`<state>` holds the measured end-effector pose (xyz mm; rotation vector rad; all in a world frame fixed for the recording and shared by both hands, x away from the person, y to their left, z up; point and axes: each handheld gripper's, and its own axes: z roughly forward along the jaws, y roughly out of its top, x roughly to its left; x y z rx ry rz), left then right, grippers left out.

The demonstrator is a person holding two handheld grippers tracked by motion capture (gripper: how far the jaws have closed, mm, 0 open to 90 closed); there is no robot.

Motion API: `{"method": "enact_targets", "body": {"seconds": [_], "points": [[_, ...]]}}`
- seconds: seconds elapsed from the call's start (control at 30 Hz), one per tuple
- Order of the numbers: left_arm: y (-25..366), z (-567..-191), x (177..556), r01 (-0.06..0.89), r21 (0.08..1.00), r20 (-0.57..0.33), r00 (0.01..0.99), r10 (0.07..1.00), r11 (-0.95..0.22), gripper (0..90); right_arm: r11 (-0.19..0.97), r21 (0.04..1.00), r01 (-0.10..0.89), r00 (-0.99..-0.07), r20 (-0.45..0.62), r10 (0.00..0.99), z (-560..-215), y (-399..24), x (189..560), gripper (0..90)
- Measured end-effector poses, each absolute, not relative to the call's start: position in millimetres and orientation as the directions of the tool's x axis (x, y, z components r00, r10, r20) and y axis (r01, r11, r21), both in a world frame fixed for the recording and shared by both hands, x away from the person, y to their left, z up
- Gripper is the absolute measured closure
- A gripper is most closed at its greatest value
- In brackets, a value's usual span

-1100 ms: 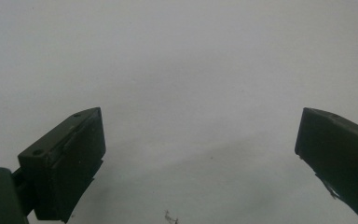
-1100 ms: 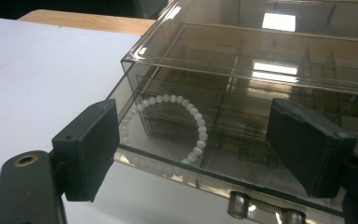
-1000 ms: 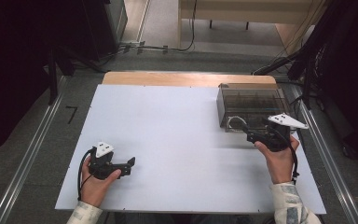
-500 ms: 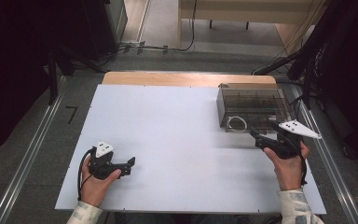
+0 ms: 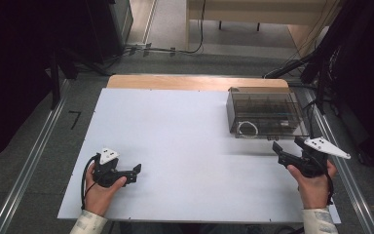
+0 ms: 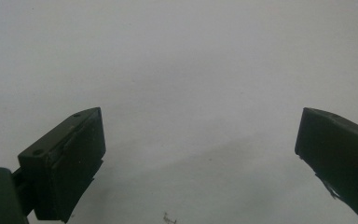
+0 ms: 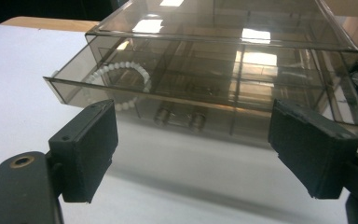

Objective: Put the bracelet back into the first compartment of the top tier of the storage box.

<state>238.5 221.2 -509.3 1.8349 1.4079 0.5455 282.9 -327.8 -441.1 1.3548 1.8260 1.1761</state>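
Note:
A smoky clear plastic drawer box stands at the back right of the white table. Its lower drawer sticks out a little at the front, and a white bead bracelet lies in its left compartment. The bracelet also shows through the box from above. My right gripper is open just in front of the box and apart from it, jaws pointing at the drawer front. My left gripper rests at the table's front left, open over bare table.
Two small knobs sit on the drawer front. A wooden strip borders the table's far edge. Metal rails run along both sides, with cables and dark equipment on the floor behind.
My right gripper has drawn back from the box's front, to the right and toward the person. The left gripper has stayed where it was.

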Motion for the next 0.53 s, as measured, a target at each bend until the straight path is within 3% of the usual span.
{"method": "enact_targets", "body": {"seconds": [0.53], "points": [[222,-508,238,0.628,0.769,-0.103,0.303,0.947,-0.118,2.2,0.074,0.884,0.461,-0.277,0.064,0.959,-451,-355,261,14.4]]}}
